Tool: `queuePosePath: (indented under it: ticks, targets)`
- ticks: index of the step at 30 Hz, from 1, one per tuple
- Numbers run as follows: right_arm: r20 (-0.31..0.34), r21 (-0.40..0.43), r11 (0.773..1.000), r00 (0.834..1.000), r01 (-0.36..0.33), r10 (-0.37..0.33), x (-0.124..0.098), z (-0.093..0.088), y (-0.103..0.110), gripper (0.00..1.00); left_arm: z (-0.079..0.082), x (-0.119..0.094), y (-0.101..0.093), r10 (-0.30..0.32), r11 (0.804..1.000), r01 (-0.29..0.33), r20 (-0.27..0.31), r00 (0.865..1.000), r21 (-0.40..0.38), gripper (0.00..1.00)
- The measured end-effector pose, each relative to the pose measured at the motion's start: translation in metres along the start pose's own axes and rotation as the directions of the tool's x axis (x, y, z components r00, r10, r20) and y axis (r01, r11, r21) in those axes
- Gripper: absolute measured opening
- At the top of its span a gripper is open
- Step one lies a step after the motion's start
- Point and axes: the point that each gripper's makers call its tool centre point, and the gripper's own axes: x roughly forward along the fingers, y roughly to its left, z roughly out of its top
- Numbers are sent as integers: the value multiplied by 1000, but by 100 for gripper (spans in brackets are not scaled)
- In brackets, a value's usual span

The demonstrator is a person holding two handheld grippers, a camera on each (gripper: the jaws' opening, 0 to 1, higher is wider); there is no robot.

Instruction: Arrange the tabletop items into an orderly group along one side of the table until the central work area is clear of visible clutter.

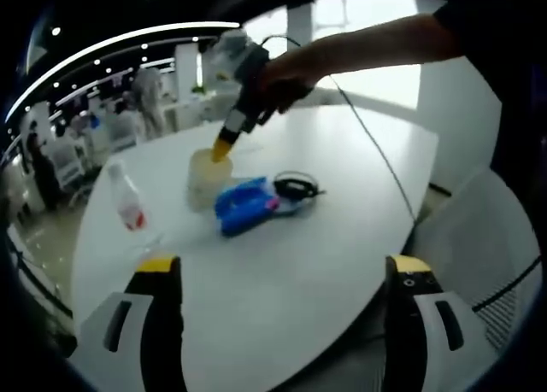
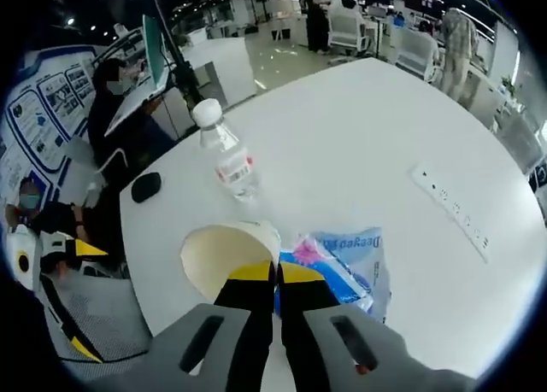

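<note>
Left gripper view looks across the white table [image 1: 325, 264] from its near edge, with the left gripper [image 1: 282, 277] held back and its jaws spread wide on nothing, apparently waiting while the other hand works. Near the middle of the table sit a pale paper cup [image 1: 207, 177], a blue wipes packet [image 1: 244, 206] touching its right side, and a coiled black cable [image 1: 297, 186] just right of the packet. A clear water bottle [image 1: 126, 197] stands apart to the left. The right gripper [image 1: 222, 146] comes down from the far side, its yellow tips at the cup's rim.

Right gripper view shows why: the jaws are pinched narrow on the cup's wall at the rim (a grip suited to lifting a light, empty cup without crushing it). Beyond the cup stands the bottle, and a power strip [image 2: 451, 208] lies well apart to the right. Judging by this, the clutter is not yet moved aside.
</note>
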Motion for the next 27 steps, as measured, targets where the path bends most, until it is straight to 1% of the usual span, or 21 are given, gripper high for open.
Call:
queuePosePath:
  ticks: [2, 4, 6, 12, 17, 18, 20, 25, 27]
  targets:
    - [-13, 6, 1000, 1000, -15, 15, 5, -1, 3, 0, 0, 0, -1, -9, 1000, 9, 3, 1000, -11, 95]
    - [-25, -4, 1000, 1000, -13, 13, 9, -1, 4, 0, -1, 1, -2, -12, 1000, 12, 0, 1000, -10, 95]
    - [-29, 13, 1000, 999, -13, 13, 12, -1, 3, 0, -2, 1, -2, -14, 1000, 14, -5, 1000, -7, 95]
    - [-45, 53, 998, 999, -26, 28, 25, 5, 0, 0, -4, 2, -1, -11, 1000, 11, -19, 1000, -7, 95]
    - [-47, 62, 998, 998, -27, 30, 31, 13, 0, 0, -4, 2, 1, 0, 1000, 0, -22, 1000, -1, 95]
    - [-47, 62, 998, 998, -27, 30, 32, 14, 0, 0, -4, 2, 1, 1, 1000, -1, -23, 1000, 0, 95]
    - [-69, 41, 999, 997, -19, 22, 37, 13, -1, 0, -4, 2, 1, 3, 1000, -2, -25, 1000, 8, 95]
    - [-90, 20, 1000, 996, -5, 7, 43, 15, -4, 0, -6, 4, -2, -4, 1000, 4, -39, 999, 19, 95]
    - [-96, 26, 1000, 995, -2, 4, 47, 17, -7, 0, -6, 4, -2, -4, 1000, 4, -39, 999, 17, 95]
